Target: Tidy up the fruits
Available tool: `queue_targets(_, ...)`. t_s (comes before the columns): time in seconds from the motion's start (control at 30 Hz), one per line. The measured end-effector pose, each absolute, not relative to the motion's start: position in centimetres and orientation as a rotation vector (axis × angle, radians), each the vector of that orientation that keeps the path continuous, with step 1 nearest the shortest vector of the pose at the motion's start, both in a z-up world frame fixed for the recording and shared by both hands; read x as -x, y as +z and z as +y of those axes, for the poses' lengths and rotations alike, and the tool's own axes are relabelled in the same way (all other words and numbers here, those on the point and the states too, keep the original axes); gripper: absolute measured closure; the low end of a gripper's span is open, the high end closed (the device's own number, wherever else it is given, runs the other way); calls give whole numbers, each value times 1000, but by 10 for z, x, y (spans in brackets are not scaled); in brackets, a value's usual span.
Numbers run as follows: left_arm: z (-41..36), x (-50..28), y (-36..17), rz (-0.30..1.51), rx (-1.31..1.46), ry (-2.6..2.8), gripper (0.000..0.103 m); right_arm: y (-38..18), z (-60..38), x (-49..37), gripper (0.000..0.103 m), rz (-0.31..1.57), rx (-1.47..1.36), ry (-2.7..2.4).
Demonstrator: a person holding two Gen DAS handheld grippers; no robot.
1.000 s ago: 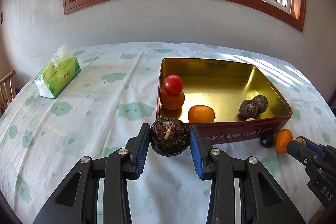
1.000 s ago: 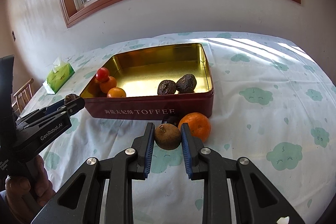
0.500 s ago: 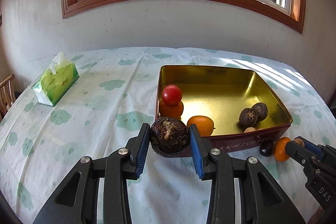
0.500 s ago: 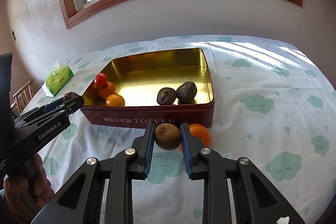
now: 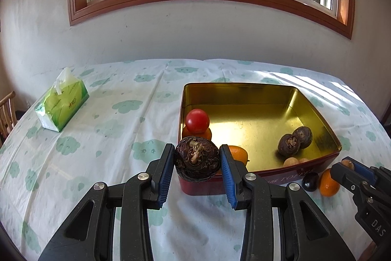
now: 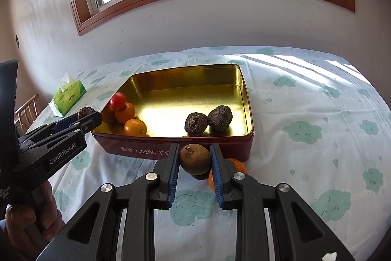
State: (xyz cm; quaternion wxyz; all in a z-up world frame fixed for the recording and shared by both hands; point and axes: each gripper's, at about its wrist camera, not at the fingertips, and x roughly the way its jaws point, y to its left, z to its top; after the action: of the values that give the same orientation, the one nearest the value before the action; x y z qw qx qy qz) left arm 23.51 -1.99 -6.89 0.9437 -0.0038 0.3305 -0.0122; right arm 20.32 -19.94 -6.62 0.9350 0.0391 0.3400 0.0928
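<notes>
The left claw (image 5: pixel 197 160) grips a dark water chestnut (image 5: pixel 197 158) above the near-left corner of the gold-lined toffee tin (image 5: pixel 315 111). The right claw (image 6: pixel 194 160) clamps a brown longan (image 6: pixel 195 158) just before the tin's red front wall. Inside the tin, a cherry tomato (image 5: pixel 197 120) sits atop tangerines at 9 o'clock and two water chestnuts (image 6: pixel 208 119) lie at 4 o'clock. A tangerine (image 5: pixel 329 182) lies on the table (image 5: pixel 102 138).

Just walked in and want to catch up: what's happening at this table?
A person is sorting fruit into a gold-lined toffee tin with two handheld tongs. The left tongs grip a dark water chestnut; the right tongs grip a brown longan. Both are raised near the tin's front wall. One tangerine remains on the tablecloth outside.
</notes>
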Motion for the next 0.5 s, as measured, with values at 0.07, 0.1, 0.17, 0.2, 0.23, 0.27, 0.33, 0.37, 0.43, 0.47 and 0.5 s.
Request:
queue_targets(0.07,-20,-237,-69,673,8,-25,65,-66,-199,-205,80,695,-80,190)
queue_targets(0.1,-20,-237,-68,672,8,-25,65,-66,-199,-206,80,695,-81,190)
queue_targets(0.17,-20,-238,-68,672,8,-25,65,-65,-199,-207,80,693,-81,190)
queue_targets(0.2,-20,-238,-68,671,8,-25,65,-65,-199,-208,80,693,-79,191)
queue_targets(0.23,-20,-238,-68,671,7,-25,65,-65,-199,-209,80,692,-78,191)
queue_targets(0.27,-20,-239,-68,671,6,-25,65,-65,-199,-210,80,691,-77,192)
queue_targets(0.33,-20,-241,-68,673,7,-25,65,-64,-199,-211,80,691,-78,192)
queue_targets(0.37,-20,-243,-68,674,8,-26,65,-64,-199,-213,80,691,-78,192)
queue_targets(0.43,-21,-245,-67,674,7,-26,65,-64,-199,-214,80,690,-77,193)
queue_targets(0.47,-21,-246,-67,673,7,-26,65,-64,-199,-215,80,690,-77,193)
queue_targets(0.5,-21,-245,-67,674,8,-26,65,-64,-199,-215,80,689,-77,193)
